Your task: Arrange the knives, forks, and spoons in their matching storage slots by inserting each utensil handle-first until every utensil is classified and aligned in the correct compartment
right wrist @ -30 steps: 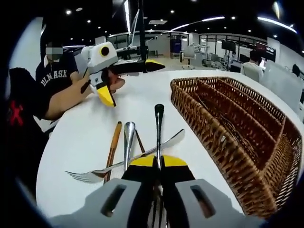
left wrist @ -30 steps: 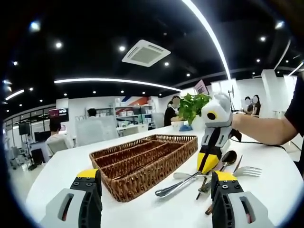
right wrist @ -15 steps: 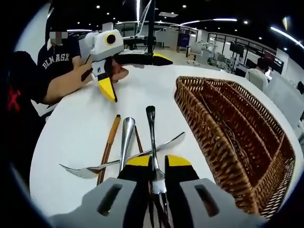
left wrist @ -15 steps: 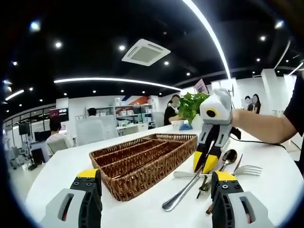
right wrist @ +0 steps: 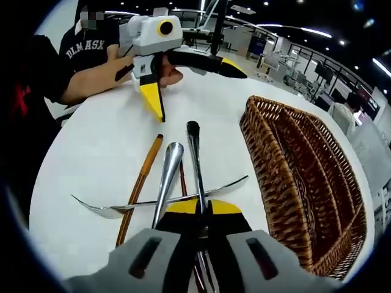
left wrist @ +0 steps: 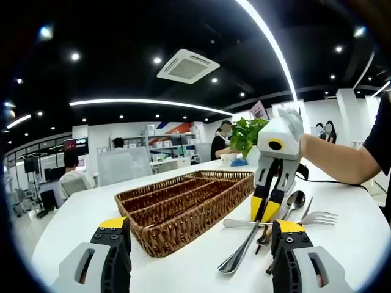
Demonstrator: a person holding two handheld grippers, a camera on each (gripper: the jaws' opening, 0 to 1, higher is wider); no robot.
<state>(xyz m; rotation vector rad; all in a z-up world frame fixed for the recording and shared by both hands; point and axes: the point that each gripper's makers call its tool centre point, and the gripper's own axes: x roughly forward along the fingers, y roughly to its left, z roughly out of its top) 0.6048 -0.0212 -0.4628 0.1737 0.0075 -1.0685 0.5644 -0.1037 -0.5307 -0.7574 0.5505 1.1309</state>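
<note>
Spoon clenched, handle leading away from me

My right hand-held gripper (right wrist: 201, 210) clamps the spoon (right wrist: 194, 160), its long axis beside the wicker tray (right wrist: 293, 165); my left hand-held gripper (left wrist: 198, 241) hangs released, further off.

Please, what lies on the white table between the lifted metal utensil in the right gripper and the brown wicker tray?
In the right gripper view, only bare white table lies between the metal utensil held by the right gripper and the brown wicker tray.
</note>
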